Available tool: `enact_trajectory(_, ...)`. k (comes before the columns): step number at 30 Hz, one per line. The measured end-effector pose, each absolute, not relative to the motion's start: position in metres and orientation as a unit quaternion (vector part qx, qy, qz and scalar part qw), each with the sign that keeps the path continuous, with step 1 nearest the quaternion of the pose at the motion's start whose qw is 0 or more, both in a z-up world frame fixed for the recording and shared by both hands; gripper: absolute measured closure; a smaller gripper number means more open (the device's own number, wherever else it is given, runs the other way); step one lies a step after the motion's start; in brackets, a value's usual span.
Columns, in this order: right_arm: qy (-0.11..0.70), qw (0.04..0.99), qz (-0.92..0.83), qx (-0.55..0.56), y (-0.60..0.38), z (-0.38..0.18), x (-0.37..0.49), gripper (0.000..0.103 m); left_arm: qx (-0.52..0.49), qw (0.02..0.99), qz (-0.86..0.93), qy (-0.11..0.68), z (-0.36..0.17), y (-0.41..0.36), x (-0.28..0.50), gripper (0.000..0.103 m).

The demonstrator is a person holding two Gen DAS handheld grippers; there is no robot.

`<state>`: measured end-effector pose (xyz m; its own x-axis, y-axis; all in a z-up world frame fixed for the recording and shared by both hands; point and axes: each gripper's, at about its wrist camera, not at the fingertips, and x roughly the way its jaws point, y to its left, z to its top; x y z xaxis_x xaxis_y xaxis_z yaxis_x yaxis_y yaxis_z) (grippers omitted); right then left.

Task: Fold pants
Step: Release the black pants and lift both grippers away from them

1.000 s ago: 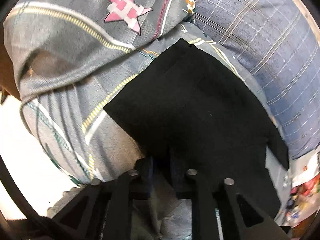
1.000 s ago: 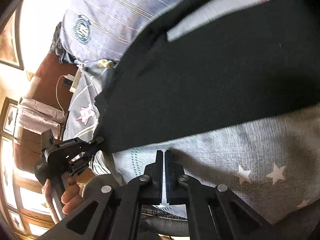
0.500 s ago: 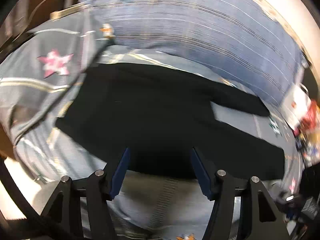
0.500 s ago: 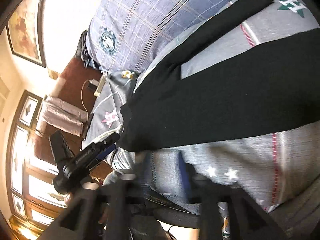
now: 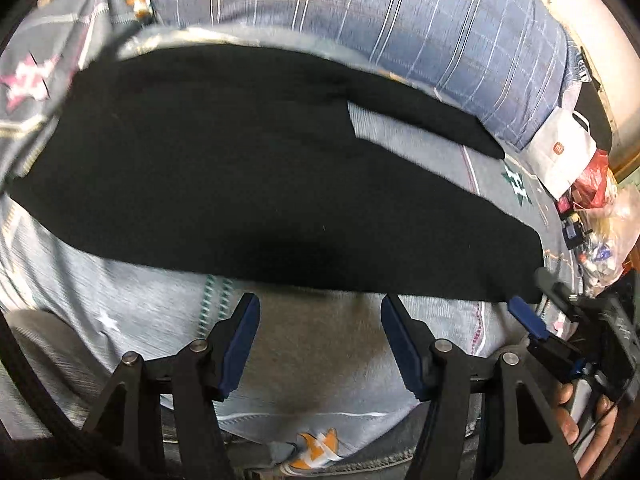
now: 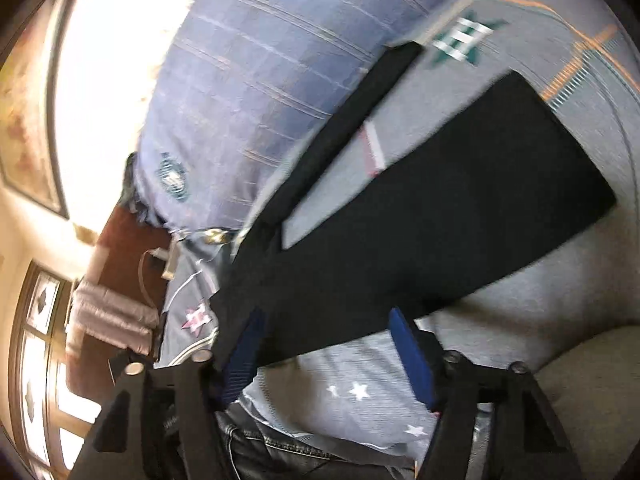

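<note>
Lying: black pants (image 5: 256, 168) spread flat on the grey star-print bedding (image 5: 320, 360), legs splayed in a narrow V with a wedge of bedding showing between them, far leg against the blue plaid duvet (image 5: 420, 32).
Left gripper (image 5: 316, 336): jaws apart, nothing between the blue pads, poised just short of the near edge of the cloth, not touching.
Right gripper (image 6: 324, 344): jaws closing, nothing pinched; left pad overlapping the near edge in view, contact not clear through blur.
Stage: judged as no fold begun, legs not yet laid one on the other.
Risk, grab: pinching bedding together with the trouser edge, caused by soft quilt bunching under the thin cloth.
Risk, fold: legs landing crooked, caused by the V gap and by uneven lift between the two hands.
Risk, reach: far leg snagging on the plaid duvet when drawn over.
Risk, clutter: white paper bag (image 5: 560, 152) and red plastic bag (image 5: 596, 180) near the hems, liable to be brushed.
</note>
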<state>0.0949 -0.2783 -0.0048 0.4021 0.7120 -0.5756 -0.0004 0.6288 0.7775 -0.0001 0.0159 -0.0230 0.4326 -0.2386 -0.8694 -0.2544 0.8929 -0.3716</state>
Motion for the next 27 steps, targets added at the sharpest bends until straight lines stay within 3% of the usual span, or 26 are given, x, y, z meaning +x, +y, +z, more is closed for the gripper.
enact_trajectory(5, 0.531, 0.76, 0.193, 0.323, -0.266, -0.008, 0.099, 0.056, -0.281, 0.797, 0.012, 0.535, -0.037, 0.027, 0.004, 0.039)
enact_trajectory(14, 0.546, 0.795, 0.158, 0.21, -0.239, -0.014, 0.099, 0.054, -0.316, 0.787, 0.027, 0.53, -0.034, 0.035, 0.02, 0.04)
enact_trajectory(15, 0.543, 0.796, 0.161, 0.213, -0.239, -0.015, 0.099, 0.054, -0.315, 0.786, 0.031, 0.53, -0.033, 0.038, 0.022, 0.044)
enact_trajectory(17, 0.535, 0.799, 0.165, 0.222, -0.242, -0.017, 0.098, 0.054, -0.296, 0.787, 0.055, 0.538, -0.033, 0.037, 0.025, 0.08)
enact_trajectory(19, 0.527, 0.807, 0.163, 0.212, -0.24, -0.016, 0.096, 0.057, -0.286, 0.789, 0.062, 0.54, -0.034, 0.04, 0.024, 0.089)
enact_trajectory(21, 0.521, 0.819, 0.151, 0.19, -0.235, -0.015, 0.094, 0.07, -0.28, 0.792, 0.063, 0.538, -0.034, 0.042, 0.02, 0.094)
enact_trajectory(23, 0.518, 0.828, 0.134, 0.165, -0.232, -0.013, 0.091, 0.09, -0.276, 0.795, 0.059, 0.538, -0.033, 0.041, 0.012, 0.096)
enact_trajectory(27, 0.513, 0.828, 0.134, 0.18, -0.238, -0.007, 0.084, 0.098, -0.237, 0.808, 0.071, 0.535, -0.024, 0.035, -0.001, 0.103)
